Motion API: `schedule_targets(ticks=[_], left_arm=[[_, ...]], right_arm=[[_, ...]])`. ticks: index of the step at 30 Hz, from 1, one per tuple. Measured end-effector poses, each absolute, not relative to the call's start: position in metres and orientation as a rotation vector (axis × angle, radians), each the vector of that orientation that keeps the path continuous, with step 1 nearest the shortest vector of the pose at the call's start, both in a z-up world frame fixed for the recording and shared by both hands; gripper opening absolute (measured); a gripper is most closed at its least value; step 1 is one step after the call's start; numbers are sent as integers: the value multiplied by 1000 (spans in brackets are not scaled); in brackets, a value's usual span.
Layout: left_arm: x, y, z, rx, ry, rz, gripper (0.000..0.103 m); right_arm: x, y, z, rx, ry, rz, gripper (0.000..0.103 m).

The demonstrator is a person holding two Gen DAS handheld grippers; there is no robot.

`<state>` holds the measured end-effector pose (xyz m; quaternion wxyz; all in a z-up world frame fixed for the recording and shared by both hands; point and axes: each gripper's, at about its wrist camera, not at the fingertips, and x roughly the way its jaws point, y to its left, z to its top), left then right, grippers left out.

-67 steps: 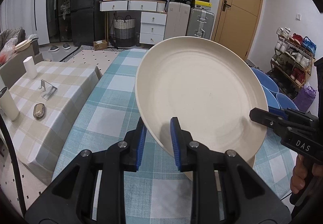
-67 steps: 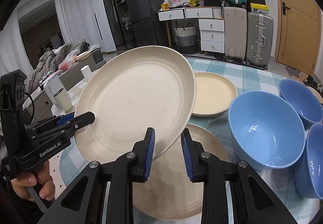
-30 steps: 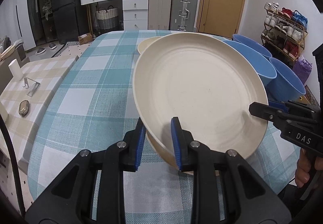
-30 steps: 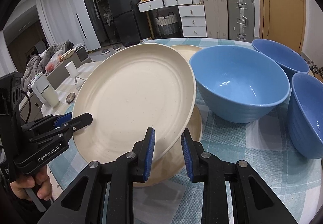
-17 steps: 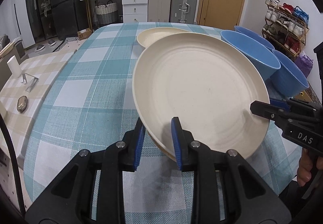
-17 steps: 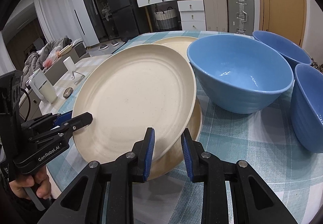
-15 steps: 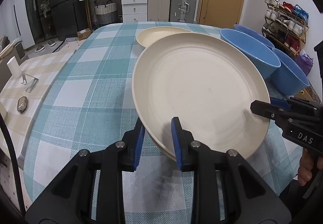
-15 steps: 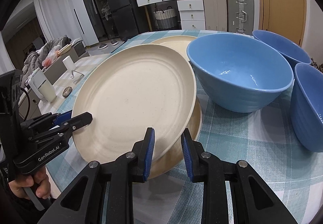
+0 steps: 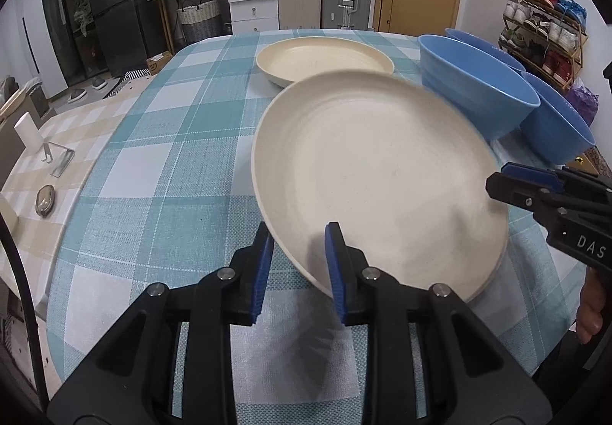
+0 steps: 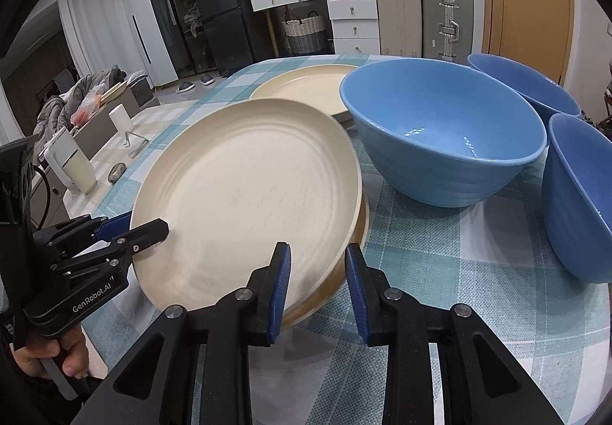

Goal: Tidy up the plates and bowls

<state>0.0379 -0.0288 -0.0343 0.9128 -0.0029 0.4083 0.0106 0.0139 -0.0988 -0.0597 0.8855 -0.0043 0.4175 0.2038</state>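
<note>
Both wrist views close, sharing plate [image 9: 378,172].

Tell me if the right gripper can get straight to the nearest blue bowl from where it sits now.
Probably yes. The right gripper is opening around the rim of the top cream plate; the nearest blue bowl stands just right of it, with only bare checked tablecloth between.

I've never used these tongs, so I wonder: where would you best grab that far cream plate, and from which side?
Take the far plate by its raised rim, one finger inside and one outside. It lies flat on the table with nothing on it. Come from the open left side: the blue bowl crowds its right, and the stacked plates sit in front.
</note>
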Motion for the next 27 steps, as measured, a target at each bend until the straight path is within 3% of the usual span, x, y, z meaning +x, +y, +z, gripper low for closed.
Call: schedule_targets(ticks=[8, 13, 16, 20, 22, 27], left_arm=[[40, -30, -39, 12, 854, 20, 26], [38, -28, -39, -12, 855, 3, 32], [36, -25, -34, -29, 836, -15, 43], [32, -24, -22, -34, 806, -27, 66], [30, -23, -13, -37, 794, -35, 75], [24, -23, 18, -18, 726, -28, 91]], right_arm=[[9, -103, -58, -15, 852, 441, 32], [8, -106, -56, -13, 840, 435, 40], [6, -108, -54, -14, 831, 436, 49], [4, -109, -48, -28, 823, 441, 54], [2, -111, -40, -20, 807, 449, 73], [-8, -116, -5, -27, 756, 468, 88]])
